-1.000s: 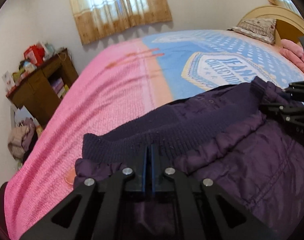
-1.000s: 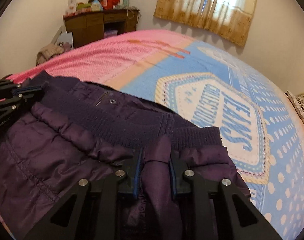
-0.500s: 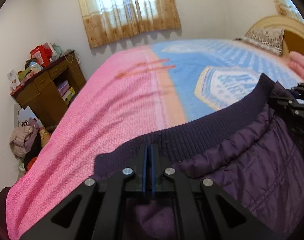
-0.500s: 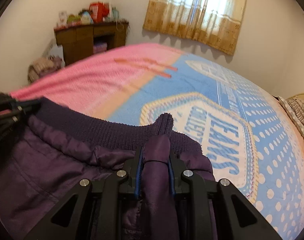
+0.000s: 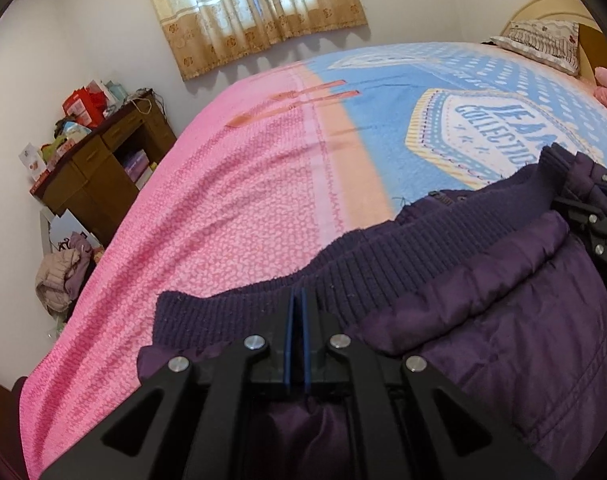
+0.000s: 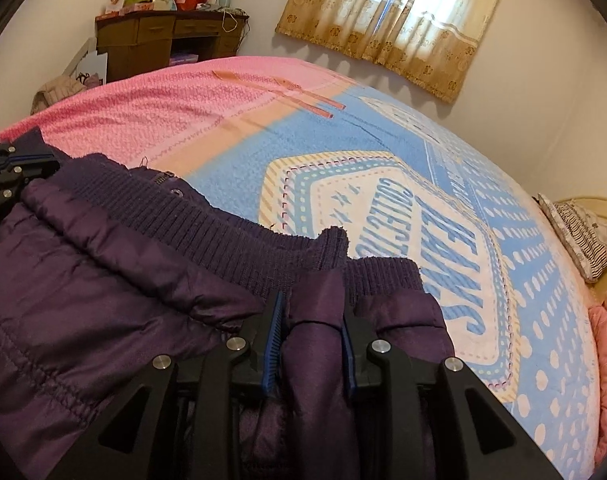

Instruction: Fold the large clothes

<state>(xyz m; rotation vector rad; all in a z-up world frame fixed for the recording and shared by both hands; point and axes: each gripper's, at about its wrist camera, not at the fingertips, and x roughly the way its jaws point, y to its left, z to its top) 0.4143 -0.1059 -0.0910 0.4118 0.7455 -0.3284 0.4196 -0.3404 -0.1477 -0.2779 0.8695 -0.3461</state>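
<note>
Ahead of the jacket (image 6: 103, 280) the bedspread (image 5: 243, 208) lies open to the pillow (image 6: 583, 232)

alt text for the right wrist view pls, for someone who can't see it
The right gripper is shut on a bunched fold of a purple jacket near its ribbed hem, over a pink and blue blanket covering a bed. The left gripper pinches the hem at far left. Behind are a cluttered wooden desk and a curtained window.

Both wrist views low, close over purple jacket (image 5: 483, 320), facing across bed (image 6: 383, 152) toward curtained window (image 5: 251, 8)
</note>
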